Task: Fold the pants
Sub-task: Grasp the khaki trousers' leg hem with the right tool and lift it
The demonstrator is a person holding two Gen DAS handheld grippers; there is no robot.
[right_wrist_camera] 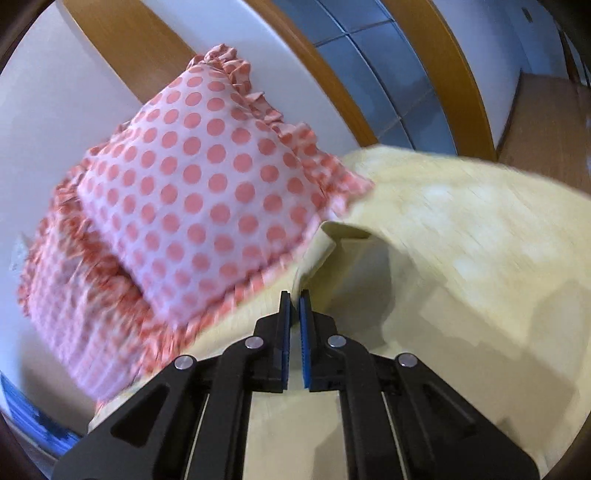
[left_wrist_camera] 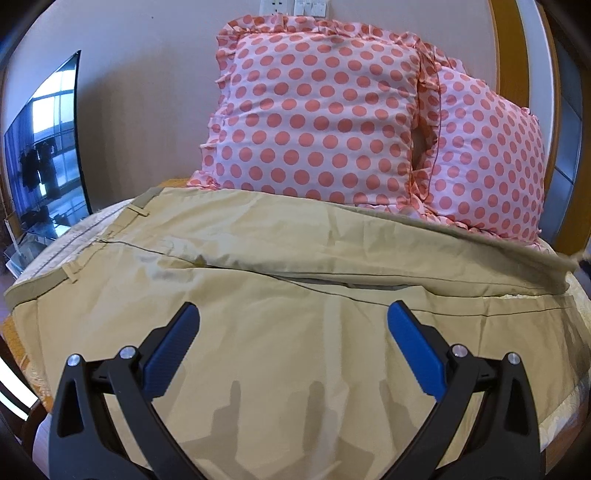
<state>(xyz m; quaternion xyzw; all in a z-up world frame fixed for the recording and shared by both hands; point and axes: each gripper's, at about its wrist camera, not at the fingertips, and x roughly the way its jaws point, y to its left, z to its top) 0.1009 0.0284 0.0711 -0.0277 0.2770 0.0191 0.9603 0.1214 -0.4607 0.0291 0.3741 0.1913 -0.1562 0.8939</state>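
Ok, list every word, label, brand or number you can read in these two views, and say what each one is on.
None can be read in either view.
The khaki pants show seams and belt loops, no readable tag.
The polka-dot pillows carry only dots.
The wall plates are cut off at the frame edge, with no print visible.

wall (left_wrist_camera: pixel 147 92) pale beige | TV (left_wrist_camera: pixel 48 147) left | polka-dot pillows (left_wrist_camera: pixel 314 122) | wood-framed window (right_wrist_camera: pixel 388 81)

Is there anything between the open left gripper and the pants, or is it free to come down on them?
Nothing visible stands between them: the left gripper hangs open directly over the pants. The polka-dot pillows sit beyond the far edge of the pants.
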